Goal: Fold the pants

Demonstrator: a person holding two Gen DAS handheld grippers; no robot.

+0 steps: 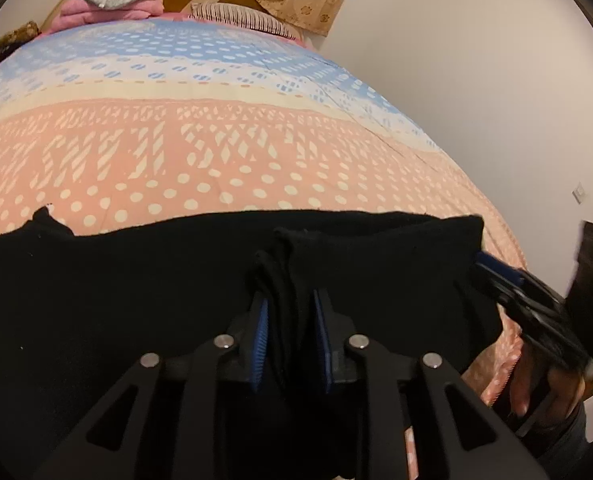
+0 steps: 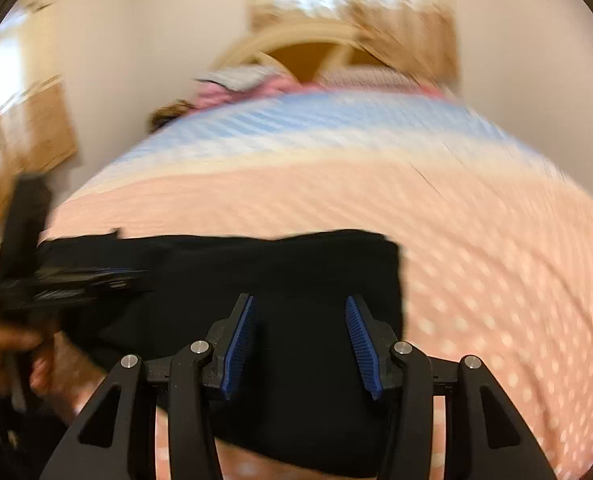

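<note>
Left gripper (image 1: 288, 312) loosely straddling a raised fold of the black pants (image 1: 136, 280), pads apart; right gripper (image 2: 298, 340) spread wide above the same pants, nothing pinched; pants lying flat across the pink dotted bedspread (image 1: 216, 152).

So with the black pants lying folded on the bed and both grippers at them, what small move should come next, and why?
Probably ease the left gripper back off the pants: a bunched fold of cloth sits between its parted pads and could drag along. The right gripper stands open above the pants with nothing between its fingers.
</note>
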